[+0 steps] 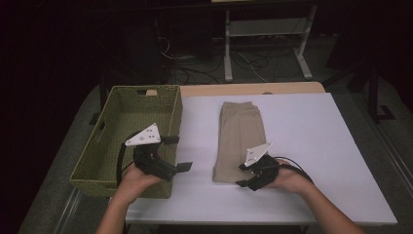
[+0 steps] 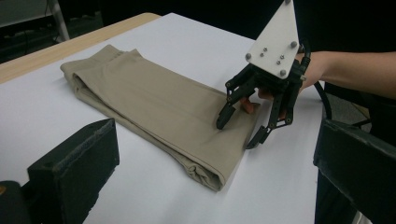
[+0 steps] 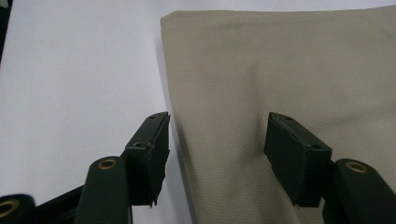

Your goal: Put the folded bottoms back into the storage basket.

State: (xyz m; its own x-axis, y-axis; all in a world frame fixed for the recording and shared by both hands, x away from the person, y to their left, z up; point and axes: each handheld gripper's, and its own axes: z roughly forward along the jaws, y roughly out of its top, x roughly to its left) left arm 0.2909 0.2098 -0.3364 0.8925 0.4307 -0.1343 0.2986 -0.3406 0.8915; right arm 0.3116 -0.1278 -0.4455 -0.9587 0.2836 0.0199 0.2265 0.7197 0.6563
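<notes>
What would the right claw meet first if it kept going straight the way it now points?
Most likely the folded beige trousers. The right claw stands open at their near edge, one jaw over the cloth, the other over the white table beside it. How far above the cloth it hangs is unclear.

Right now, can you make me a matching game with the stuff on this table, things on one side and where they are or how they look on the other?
Things:
1. basket
2. folded trousers
3. left claw
4. right claw

Places or looks:
A. jaws apart, straddling the near edge of the beige cloth
B. green and woven, at the table's left side
C. open, held beside the basket's right wall
D. beige, lying flat on the white table

Pairs: 1-B, 2-D, 3-C, 4-A
</notes>
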